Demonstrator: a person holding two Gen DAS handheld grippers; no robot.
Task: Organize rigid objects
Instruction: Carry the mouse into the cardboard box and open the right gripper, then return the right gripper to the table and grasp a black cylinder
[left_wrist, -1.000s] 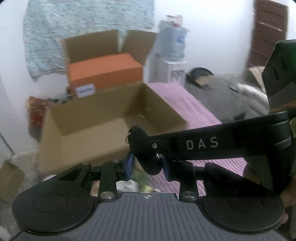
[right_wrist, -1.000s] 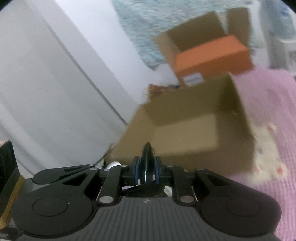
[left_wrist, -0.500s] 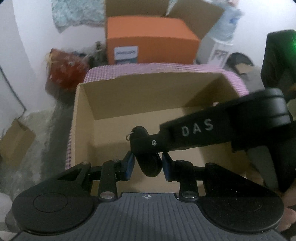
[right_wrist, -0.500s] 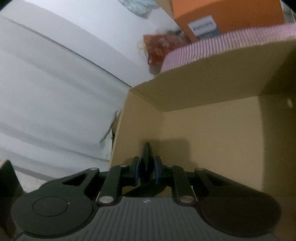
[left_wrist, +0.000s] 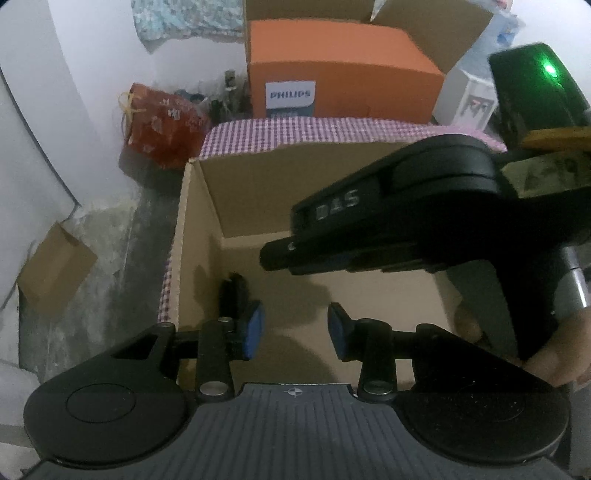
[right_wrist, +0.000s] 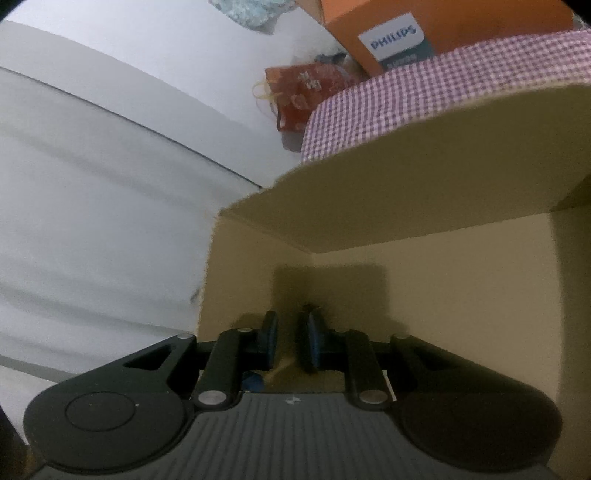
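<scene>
Both grippers over the open cardboard box: left gripper fingers opening with nothing between them, right gripper fingers opening, empty; small black object lies inside the box, so this drop looks done.

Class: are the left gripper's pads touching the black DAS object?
Apart. Left wrist view: left gripper, jaws opening, is empty; cardboard box shows between pads and DAS object.

"PHILIPS" stands in blue letters on a white label on the front of the orange box; the right wrist view shows the same label. White letters "DAS" mark the black arm of the other claw's body. The red bag bears pale characters too blurred to read.
</scene>
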